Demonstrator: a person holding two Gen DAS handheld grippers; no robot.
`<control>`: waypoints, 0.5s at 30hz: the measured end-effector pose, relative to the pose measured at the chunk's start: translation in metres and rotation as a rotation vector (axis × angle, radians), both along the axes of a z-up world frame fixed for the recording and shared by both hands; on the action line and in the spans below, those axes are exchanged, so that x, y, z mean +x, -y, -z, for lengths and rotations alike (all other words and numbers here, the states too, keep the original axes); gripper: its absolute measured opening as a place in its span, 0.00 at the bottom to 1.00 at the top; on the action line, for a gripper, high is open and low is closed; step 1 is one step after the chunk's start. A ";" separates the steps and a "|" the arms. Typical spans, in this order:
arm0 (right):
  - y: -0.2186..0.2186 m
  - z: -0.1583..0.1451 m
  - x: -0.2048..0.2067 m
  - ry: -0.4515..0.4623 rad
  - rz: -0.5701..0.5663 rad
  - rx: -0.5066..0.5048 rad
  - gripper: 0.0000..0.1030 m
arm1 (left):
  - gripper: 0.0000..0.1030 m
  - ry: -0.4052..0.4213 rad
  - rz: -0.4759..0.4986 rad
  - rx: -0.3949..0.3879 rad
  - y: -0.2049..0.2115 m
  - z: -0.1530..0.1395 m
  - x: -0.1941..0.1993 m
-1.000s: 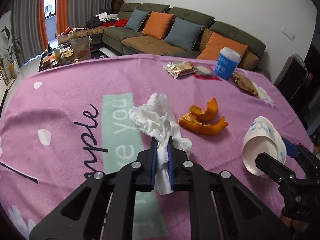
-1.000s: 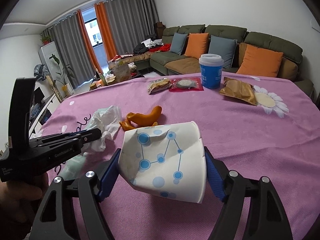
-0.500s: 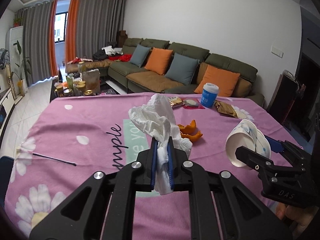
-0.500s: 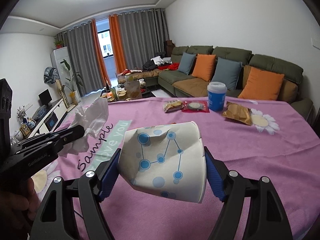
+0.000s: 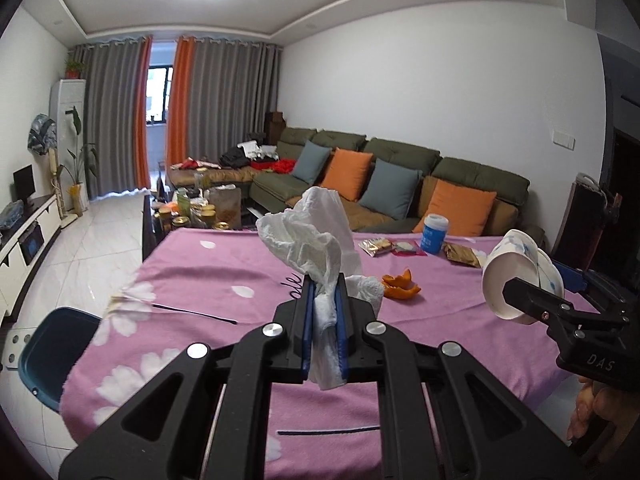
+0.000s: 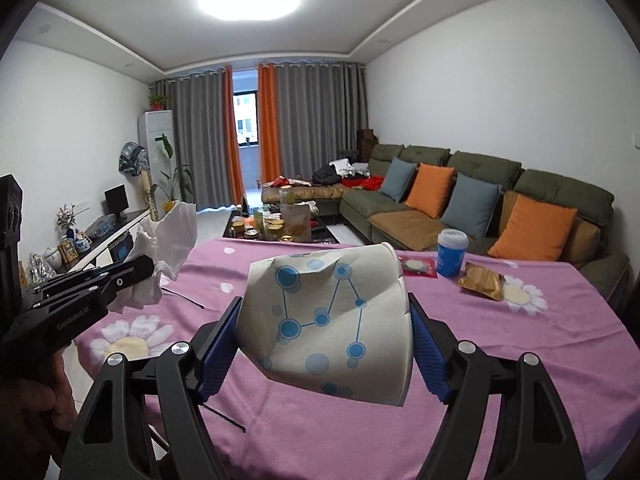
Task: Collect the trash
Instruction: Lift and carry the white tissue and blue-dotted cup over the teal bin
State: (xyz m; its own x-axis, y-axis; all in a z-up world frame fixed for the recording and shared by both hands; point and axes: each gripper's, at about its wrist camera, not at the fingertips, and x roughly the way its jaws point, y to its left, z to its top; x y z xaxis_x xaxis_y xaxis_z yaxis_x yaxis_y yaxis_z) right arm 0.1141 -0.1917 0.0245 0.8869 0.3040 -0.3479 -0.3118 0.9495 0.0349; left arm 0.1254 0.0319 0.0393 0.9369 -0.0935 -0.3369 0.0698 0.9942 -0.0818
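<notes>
Both grippers have risen clear of the table point(image 5: 208, 268). Left wrist view: left gripper point(image 5: 323, 322), jaws clamping the crumpled tissue point(image 5: 310, 240), holds it aloft for carrying. Right wrist view: right gripper point(image 6: 325, 340), jaws squeezing the dented paper cup point(image 6: 328, 320) sideways, ready for disposal.

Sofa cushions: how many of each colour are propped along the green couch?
Orange square fabric cushions: 2
Grey-blue square fabric cushions: 2
Total: 4
</notes>
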 end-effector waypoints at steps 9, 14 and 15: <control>-0.018 -0.013 -0.036 0.066 -0.084 0.004 0.73 | 0.10 0.095 -0.081 0.023 -0.016 -0.026 -0.061; -0.032 -0.020 -0.055 0.102 -0.139 -0.001 0.73 | 0.10 0.140 -0.123 0.032 -0.025 -0.037 -0.093; -0.036 -0.021 -0.057 0.109 -0.154 -0.005 0.73 | 0.10 0.148 -0.138 0.031 -0.028 -0.038 -0.101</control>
State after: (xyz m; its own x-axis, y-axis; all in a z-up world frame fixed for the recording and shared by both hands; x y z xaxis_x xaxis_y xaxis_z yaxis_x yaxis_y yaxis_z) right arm 0.0567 -0.1559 0.0457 0.8625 0.4376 -0.2543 -0.4550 0.8904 -0.0112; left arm 0.0242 0.0598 0.0773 0.9797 0.0471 -0.1950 -0.0578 0.9971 -0.0496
